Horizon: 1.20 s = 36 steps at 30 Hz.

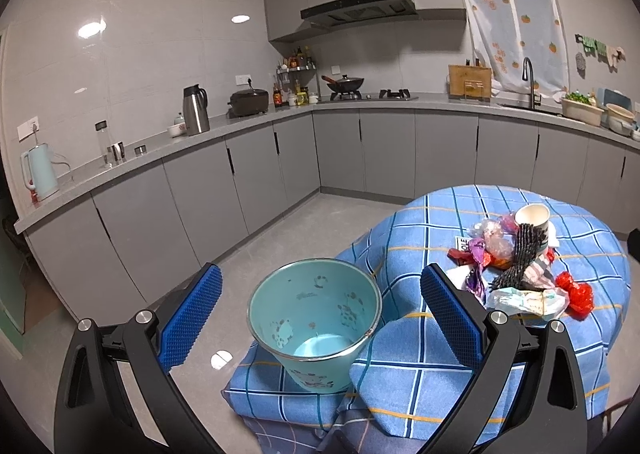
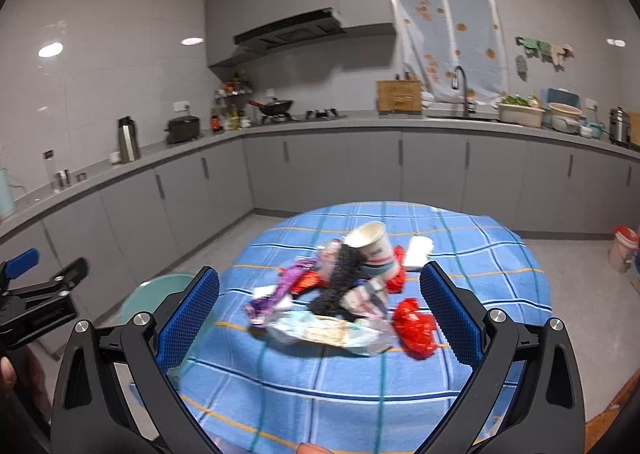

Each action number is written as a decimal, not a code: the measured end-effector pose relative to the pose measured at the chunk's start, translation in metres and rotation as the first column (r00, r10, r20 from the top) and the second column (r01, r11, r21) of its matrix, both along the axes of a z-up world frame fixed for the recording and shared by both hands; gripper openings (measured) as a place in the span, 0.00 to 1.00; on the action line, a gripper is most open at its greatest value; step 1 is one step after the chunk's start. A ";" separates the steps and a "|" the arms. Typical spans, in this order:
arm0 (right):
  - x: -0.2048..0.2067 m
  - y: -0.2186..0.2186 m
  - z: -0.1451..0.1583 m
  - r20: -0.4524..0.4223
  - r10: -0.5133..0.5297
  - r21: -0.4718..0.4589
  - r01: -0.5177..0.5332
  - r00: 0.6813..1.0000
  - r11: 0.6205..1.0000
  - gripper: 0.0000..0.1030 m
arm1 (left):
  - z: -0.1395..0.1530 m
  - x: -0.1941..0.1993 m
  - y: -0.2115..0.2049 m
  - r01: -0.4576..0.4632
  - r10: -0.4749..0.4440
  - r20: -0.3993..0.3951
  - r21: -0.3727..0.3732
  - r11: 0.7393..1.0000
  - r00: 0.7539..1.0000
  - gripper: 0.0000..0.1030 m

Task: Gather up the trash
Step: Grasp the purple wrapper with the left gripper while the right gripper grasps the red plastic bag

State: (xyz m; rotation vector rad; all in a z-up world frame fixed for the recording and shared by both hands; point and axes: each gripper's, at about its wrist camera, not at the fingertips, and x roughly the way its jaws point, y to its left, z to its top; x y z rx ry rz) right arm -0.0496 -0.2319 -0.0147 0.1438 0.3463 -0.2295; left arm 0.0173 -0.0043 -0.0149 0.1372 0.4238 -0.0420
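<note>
A pile of trash (image 2: 340, 294) lies on the blue checked tablecloth (image 2: 480, 278): a paper cup (image 2: 374, 248), a black scrubber (image 2: 338, 284), purple and red wrappers (image 2: 414, 328) and a crumpled white packet (image 2: 332, 332). The pile also shows in the left wrist view (image 1: 516, 266). A teal pail (image 1: 316, 322) stands on a cloth-covered seat beside the table. My left gripper (image 1: 320, 318) is open, with the pail between its fingers' line of sight. My right gripper (image 2: 320, 318) is open and empty, above the pile's near side.
Grey kitchen cabinets and a counter (image 1: 240, 122) run along the walls, with a kettle (image 1: 38, 174), a flask and a stove. A red and white bucket (image 2: 624, 248) stands on the floor at right. The left gripper shows at the right view's left edge (image 2: 36, 294).
</note>
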 end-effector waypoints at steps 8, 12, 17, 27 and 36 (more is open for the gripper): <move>0.034 -0.049 -0.045 -0.117 -0.118 0.010 0.120 0.986 0.993 0.96 | -0.037 0.041 -0.028 0.052 -0.050 -0.080 0.033 0.998 0.996 0.95; 0.046 -0.073 -0.062 -0.152 -0.175 0.011 0.179 0.973 0.984 0.96 | -0.053 0.064 -0.052 0.096 -0.090 -0.115 0.047 0.994 0.989 0.95; 0.060 -0.095 -0.084 -0.191 -0.242 -0.017 0.243 0.951 0.970 0.96 | -0.065 0.090 -0.083 0.154 -0.146 -0.132 0.054 0.987 0.980 0.95; 0.084 -0.125 -0.128 -0.296 -0.265 0.007 0.279 0.918 0.960 0.84 | -0.089 0.128 -0.133 0.232 -0.215 -0.198 0.064 0.971 0.956 0.95; 0.099 -0.137 -0.149 -0.358 -0.211 0.069 0.251 0.910 0.966 0.63 | -0.109 0.154 -0.177 0.307 -0.278 -0.265 0.076 0.949 0.923 0.94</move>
